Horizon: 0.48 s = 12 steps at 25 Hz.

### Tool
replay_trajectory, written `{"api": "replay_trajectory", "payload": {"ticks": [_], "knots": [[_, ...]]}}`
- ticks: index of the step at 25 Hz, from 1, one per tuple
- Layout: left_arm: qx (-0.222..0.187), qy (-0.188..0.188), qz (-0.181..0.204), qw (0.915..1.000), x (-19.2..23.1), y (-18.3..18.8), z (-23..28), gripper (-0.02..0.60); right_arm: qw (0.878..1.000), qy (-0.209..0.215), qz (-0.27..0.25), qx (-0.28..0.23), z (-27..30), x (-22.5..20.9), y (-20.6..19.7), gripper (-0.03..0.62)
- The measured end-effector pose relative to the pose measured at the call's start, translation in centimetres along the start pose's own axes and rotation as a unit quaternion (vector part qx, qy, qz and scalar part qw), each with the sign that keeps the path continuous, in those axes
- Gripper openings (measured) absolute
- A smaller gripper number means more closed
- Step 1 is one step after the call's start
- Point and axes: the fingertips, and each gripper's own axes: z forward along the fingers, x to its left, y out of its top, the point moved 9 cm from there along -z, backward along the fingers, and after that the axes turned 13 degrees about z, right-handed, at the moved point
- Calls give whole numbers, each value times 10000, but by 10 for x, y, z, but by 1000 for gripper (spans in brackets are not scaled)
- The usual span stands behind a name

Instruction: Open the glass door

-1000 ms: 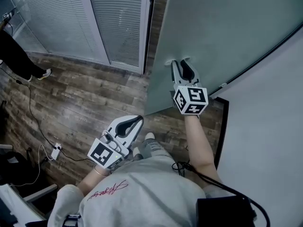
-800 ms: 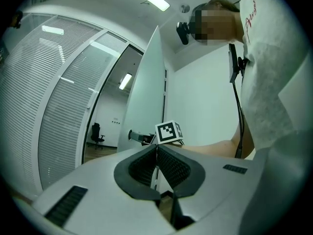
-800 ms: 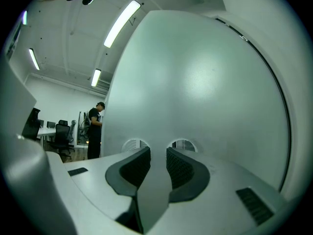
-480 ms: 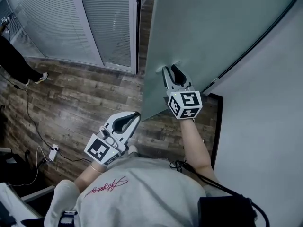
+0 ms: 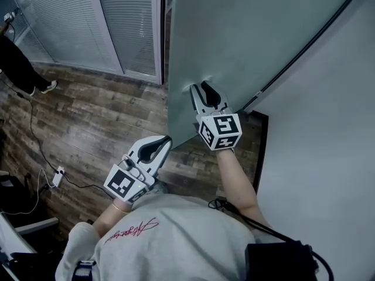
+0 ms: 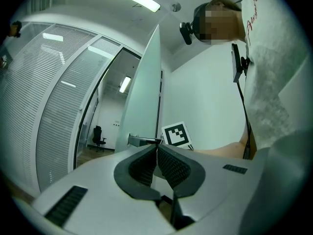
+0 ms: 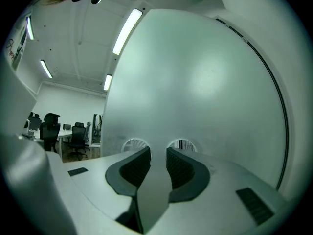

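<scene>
Basically the right gripper (image 5: 200, 88) is clamped on the handle (image 7: 155, 190) of the glass door (image 5: 246, 34) — the panel stands partly open by the white wall, so this grip steers it — while the left gripper (image 5: 168, 138) hangs low, jaws together, empty.

A dark wood-plank floor (image 5: 105, 122) carries little. A thin black cable (image 5: 33, 130) snakes down across it from the upper left to a white power strip (image 5: 57, 177) lying near the left edge. A person's shoe (image 5: 50, 86) stands on the planks at far left. In the room beyond, an office chair (image 6: 98, 136) stands on the floor.
</scene>
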Motion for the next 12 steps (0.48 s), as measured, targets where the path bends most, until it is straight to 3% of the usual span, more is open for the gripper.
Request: {"api": "replay_trajectory", "payload": {"ticks": [12], "knots": [[-56, 91, -58, 9999, -80, 11, -2, 24, 9996, 260, -56, 107, -75, 0, 3, 112]]}}
